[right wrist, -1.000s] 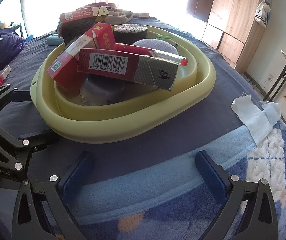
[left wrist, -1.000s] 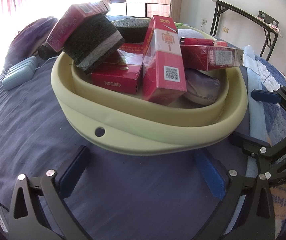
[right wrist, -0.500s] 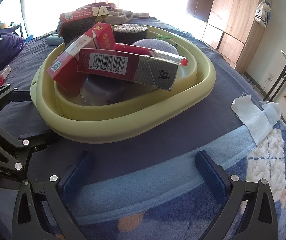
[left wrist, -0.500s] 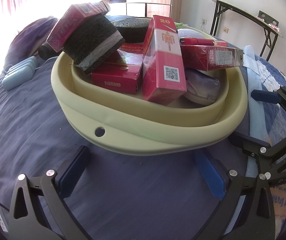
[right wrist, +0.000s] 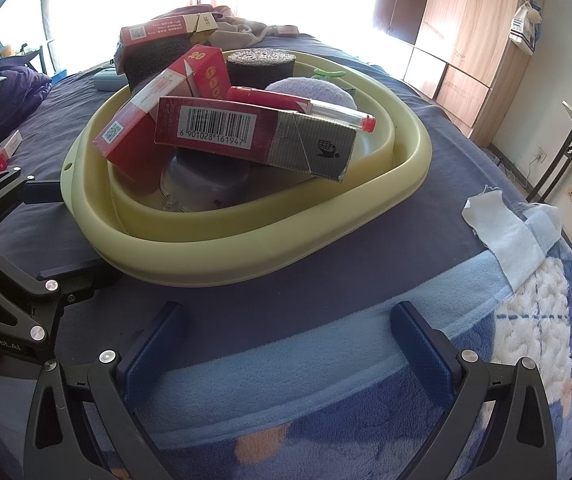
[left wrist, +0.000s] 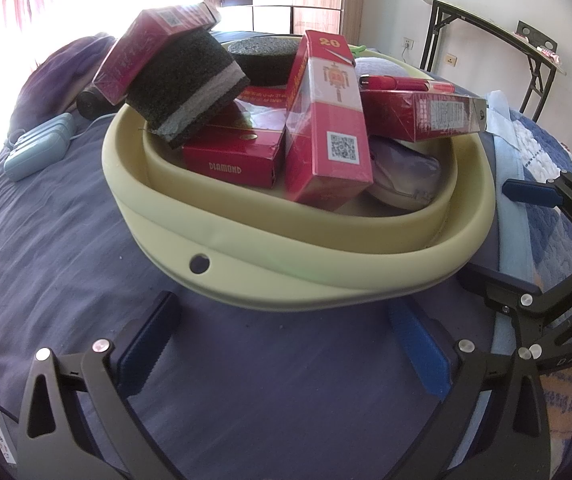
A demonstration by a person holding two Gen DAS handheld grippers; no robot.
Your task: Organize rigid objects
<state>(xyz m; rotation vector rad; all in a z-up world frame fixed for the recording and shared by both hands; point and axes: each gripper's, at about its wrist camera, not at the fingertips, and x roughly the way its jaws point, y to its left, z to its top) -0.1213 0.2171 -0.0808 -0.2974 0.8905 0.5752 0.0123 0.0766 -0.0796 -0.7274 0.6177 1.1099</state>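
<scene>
Blue blanket (right wrist: 326, 292) on bed; yellow basin (left wrist: 286, 264) resting on it, piled with red boxes (left wrist: 330, 128), dark sponge (left wrist: 185, 84), red pen (right wrist: 302, 108). Left gripper (left wrist: 286, 344) and right gripper (right wrist: 286, 344) both spread wide, empty, just short of the basin

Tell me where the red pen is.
The red pen lies across the barcode carton in the yellow basin, beside the purple plush; right of centre in the left wrist view.

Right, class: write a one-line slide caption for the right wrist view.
Open right hand-held gripper resting on a blue blanket, facing a pale yellow basin heaped with red boxes.
</scene>
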